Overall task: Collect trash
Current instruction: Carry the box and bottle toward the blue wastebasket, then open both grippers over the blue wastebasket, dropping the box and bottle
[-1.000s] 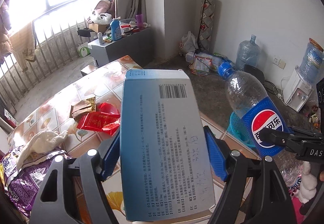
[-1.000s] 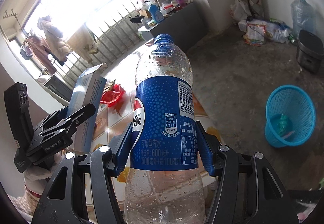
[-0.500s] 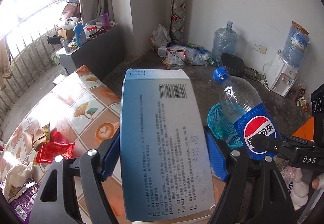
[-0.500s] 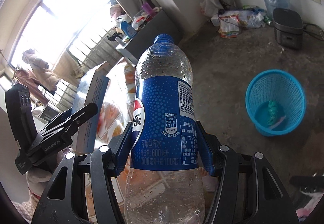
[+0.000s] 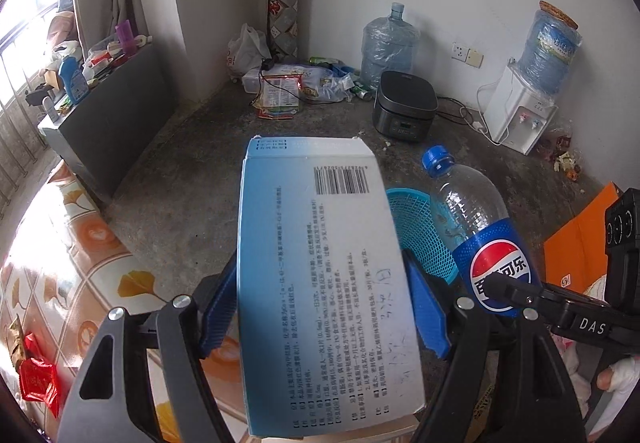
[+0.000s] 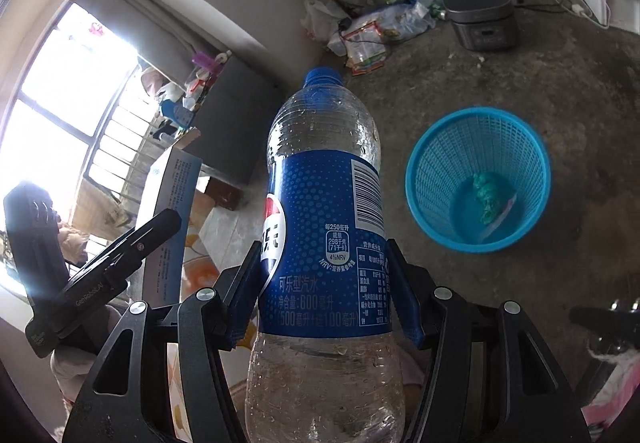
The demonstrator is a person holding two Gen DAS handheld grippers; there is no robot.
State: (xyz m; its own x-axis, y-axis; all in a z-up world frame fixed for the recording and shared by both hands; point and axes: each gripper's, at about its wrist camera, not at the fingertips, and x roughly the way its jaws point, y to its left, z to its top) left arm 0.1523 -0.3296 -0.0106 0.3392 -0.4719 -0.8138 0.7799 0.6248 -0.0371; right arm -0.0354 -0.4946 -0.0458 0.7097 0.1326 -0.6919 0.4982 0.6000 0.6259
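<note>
Spreading across the upper half of both views lay a rough grey concrete floor (image 6: 500, 55), and on it, at about two o'clock in the right wrist view, stood the round blue plastic mesh wastebasket (image 6: 424, 179), open side up, with a crumpled green scrap (image 6: 486, 197) already lying at its bottom. At eight o'clock in the left wrist view ran a table covered with an orange leaf-patterned cloth (image 5: 60, 283), where red foil wrappers (image 5: 38, 383) were left uncollected.

Next in size came the flat pale-blue cardboard box with a barcode and printed text (image 5: 320, 275). The left gripper (image 5: 320, 311) had its blue pads clamped on the box's two long edges, so the carton stood out lengthwise ahead of the fingers, its far end reaching toward the basket.

Smaller again was the clear, apparently empty plastic cola bottle with a blue label and blue cap (image 6: 324, 227). The right gripper (image 6: 324, 295) was closed across the label, cap pointing away, probably so the bottle could fall cleanly once over the rim. Neither item seemed to be above the opening yet.
</note>
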